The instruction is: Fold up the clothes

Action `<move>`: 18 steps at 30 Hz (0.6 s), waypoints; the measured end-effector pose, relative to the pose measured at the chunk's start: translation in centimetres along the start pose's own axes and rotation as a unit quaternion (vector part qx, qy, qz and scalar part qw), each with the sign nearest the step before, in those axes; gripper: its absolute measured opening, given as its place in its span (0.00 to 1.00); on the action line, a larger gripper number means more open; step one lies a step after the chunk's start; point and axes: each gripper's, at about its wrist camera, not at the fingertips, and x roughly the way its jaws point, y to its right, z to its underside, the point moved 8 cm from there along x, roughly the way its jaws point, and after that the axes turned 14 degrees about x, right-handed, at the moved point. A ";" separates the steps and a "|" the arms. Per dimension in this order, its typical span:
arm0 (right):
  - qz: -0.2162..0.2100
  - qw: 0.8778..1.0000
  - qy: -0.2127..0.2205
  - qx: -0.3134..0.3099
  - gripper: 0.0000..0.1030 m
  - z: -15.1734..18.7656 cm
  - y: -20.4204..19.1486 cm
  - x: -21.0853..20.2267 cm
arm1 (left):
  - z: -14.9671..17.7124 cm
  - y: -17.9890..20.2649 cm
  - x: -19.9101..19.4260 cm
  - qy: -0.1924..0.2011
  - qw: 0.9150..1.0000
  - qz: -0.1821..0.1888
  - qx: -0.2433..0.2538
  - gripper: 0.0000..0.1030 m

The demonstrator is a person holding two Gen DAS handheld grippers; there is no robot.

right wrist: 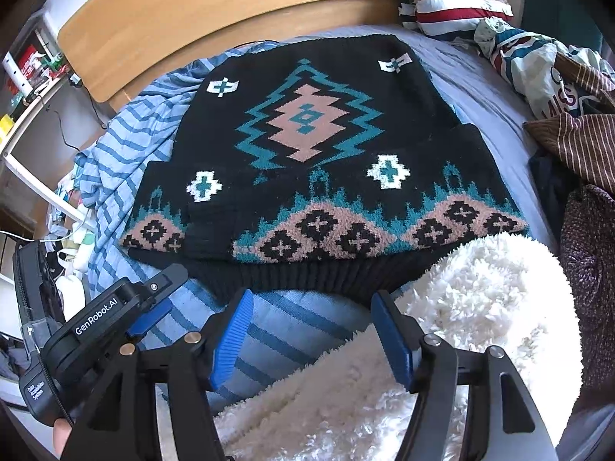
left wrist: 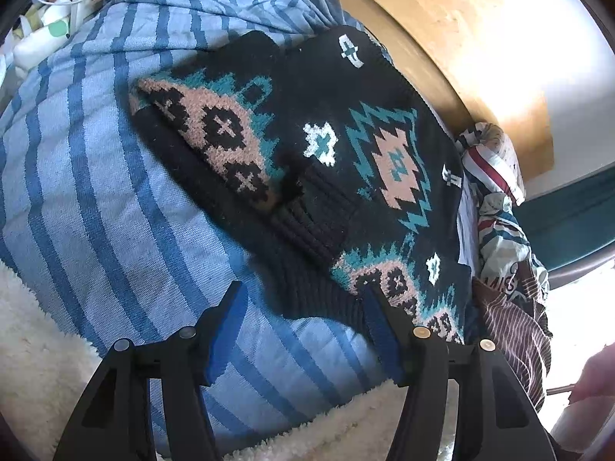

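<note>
Right wrist view alone shows the left tongs [right wrist: 153, 303] at 8 o'clock beside the folded patterned sweater [right wrist: 307, 146], which lies on the blue striped duvet [right wrist: 115, 161]; right tongs [right wrist: 311, 307] gape wide, empty. Left wrist view shows left tongs [left wrist: 303, 299] spread wide over the sweater's [left wrist: 326, 146] ribbed hem. Wooden headboard [right wrist: 215, 11] at 12 o'clock; white fleece blanket [right wrist: 480, 307] at 5.

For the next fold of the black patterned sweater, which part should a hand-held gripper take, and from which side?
Probably the ribbed hem of the black patterned sweater. It is the nearest edge, lying flat on the striped blanket in front of the open right hand-held gripper. Come from this near side, low, and slide one finger under the hem.
</note>
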 end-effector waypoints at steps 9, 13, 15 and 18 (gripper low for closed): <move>-0.003 1.000 -0.004 0.007 0.66 0.0 0.2 -0.1 | -1.3 0.1 -1.3 0.025 1.000 -0.003 -0.002 0.61; -0.015 1.000 0.000 0.015 0.66 -0.3 -0.4 -0.4 | -3.8 0.4 -3.3 0.058 0.998 0.003 -0.001 0.61; -0.022 1.000 0.002 0.019 0.66 -0.7 -0.9 -0.5 | -5.1 0.2 -3.9 0.065 0.998 0.001 -0.002 0.61; -0.034 0.999 0.008 0.028 0.67 -1.4 -1.9 -0.7 | -7.5 -1.1 -4.2 0.069 0.997 -0.020 -0.019 0.61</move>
